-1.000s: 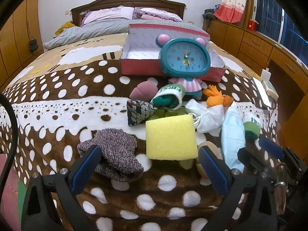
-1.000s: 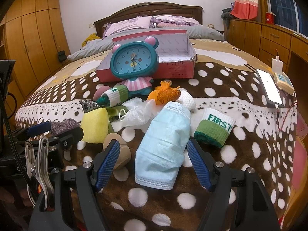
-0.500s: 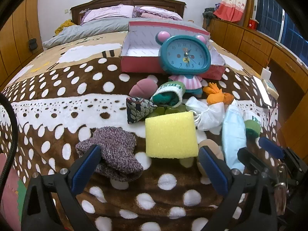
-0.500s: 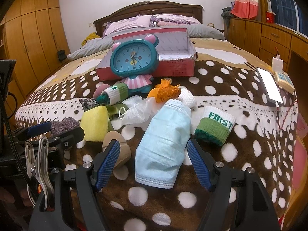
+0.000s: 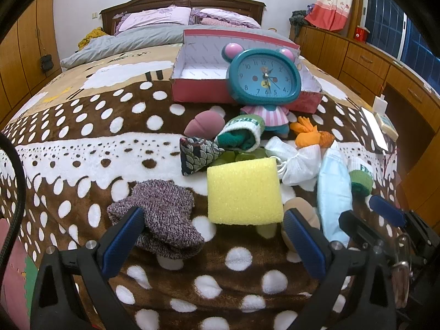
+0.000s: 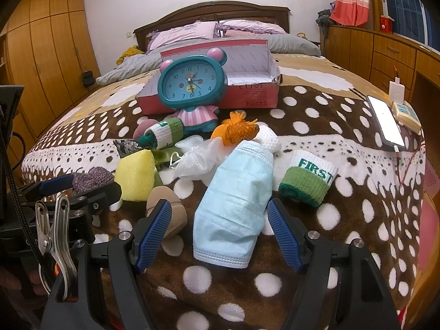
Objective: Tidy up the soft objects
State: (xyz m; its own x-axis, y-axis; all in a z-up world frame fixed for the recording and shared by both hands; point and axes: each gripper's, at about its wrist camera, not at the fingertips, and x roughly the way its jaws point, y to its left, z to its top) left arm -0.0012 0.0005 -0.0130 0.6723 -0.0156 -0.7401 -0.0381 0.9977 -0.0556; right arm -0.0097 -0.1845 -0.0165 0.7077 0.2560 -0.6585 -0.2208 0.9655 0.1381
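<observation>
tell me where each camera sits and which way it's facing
Left wrist: sits on the left claw, low over the blanket, facing the headboard; the yellow sponge lies ahead between its open blue fingers, and the right claw shows at the lower right.
Right wrist: sits on the right claw, facing the same way; the blue face mask lies between its open fingers, and the left claw shows at the left.
Shared: clock, pink box, sponge, mask.
</observation>
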